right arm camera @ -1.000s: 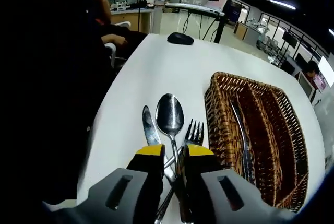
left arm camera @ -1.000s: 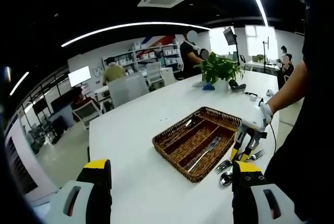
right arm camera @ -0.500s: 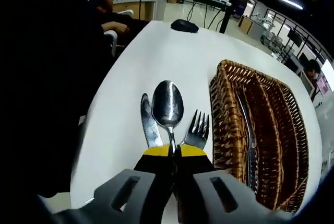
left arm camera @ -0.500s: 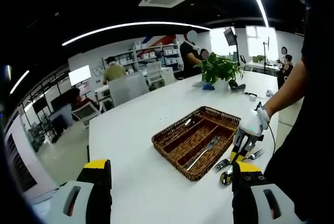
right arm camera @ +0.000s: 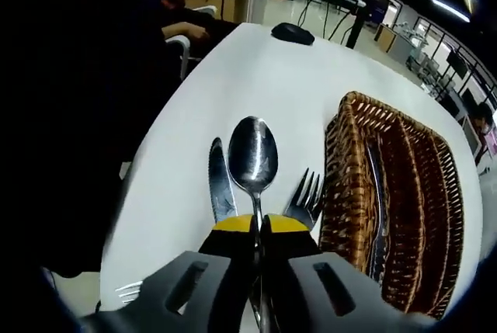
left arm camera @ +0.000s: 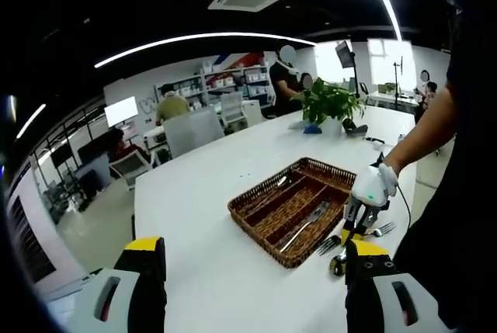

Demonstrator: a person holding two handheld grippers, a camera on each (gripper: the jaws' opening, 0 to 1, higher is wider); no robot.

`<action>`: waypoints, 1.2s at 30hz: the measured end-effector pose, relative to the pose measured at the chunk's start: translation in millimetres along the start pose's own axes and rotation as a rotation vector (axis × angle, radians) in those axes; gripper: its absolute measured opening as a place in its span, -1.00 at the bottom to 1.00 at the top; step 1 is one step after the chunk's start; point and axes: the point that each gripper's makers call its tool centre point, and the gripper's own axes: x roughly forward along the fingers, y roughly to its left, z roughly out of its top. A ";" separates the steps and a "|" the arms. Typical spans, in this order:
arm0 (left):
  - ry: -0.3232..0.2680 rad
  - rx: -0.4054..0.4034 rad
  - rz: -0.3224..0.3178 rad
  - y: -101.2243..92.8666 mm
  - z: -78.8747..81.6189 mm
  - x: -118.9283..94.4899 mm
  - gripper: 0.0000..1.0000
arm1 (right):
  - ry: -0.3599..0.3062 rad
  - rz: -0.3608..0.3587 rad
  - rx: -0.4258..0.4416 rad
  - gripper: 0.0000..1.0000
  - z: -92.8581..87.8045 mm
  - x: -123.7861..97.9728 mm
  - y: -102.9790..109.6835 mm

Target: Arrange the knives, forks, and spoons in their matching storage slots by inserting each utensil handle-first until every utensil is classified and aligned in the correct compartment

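Cutlery sorting is shown at the pick-up step. In the right gripper view, the right gripper point(right arm camera: 258, 224) is seen with its yellow-tipped jaws closed on the handle of a spoon point(right arm camera: 251, 162), whose bowl points away from the camera. A knife point(right arm camera: 220, 185) lies just to one side of the spoon and a fork point(right arm camera: 307, 199) just to the other, both on the white surface point(right arm camera: 256, 77). Beside the fork sits a wicker cutlery tray point(right arm camera: 349, 193) with long compartments; at least one utensil point(right arm camera: 378, 216) is already laid in one of them. A black computer mouse point(right arm camera: 293, 33) rests far off on the surface.

In the left gripper view, the left gripper point(left arm camera: 248, 251) is held wide open with nothing between its jaws, well back from the tray point(left arm camera: 256, 216). The right gripper point(left arm camera: 361, 220) is seen there from the side, down at the loose cutlery by the tray's near end. A potted plant point(left arm camera: 330, 102) stands at the surface's far end.

The next move is judged to call for lifting the spoon clear of its neighbours, carrying it over the tray wall, and lowering it handle-first into the spoon compartment. Which compartment that is cannot be told.
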 end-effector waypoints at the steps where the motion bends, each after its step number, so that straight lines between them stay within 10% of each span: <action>1: 0.000 0.000 -0.001 -0.7 -0.4 0.3 1.00 | -0.002 0.011 -0.006 -0.94 0.0 0.2 0.7; 7: 0.012 -0.003 0.003 1.7 -5.9 -2.0 1.00 | 0.046 0.072 -0.166 -1.00 2.2 2.4 5.3; 9: 0.016 -0.002 0.004 3.0 -7.6 -3.5 1.00 | 0.032 0.087 -0.047 -1.00 3.6 3.4 2.7; 36: -0.016 0.023 -0.012 1.0 8.0 8.1 1.00 | 0.093 -0.046 0.081 -1.00 21.2 -82.8 -8.0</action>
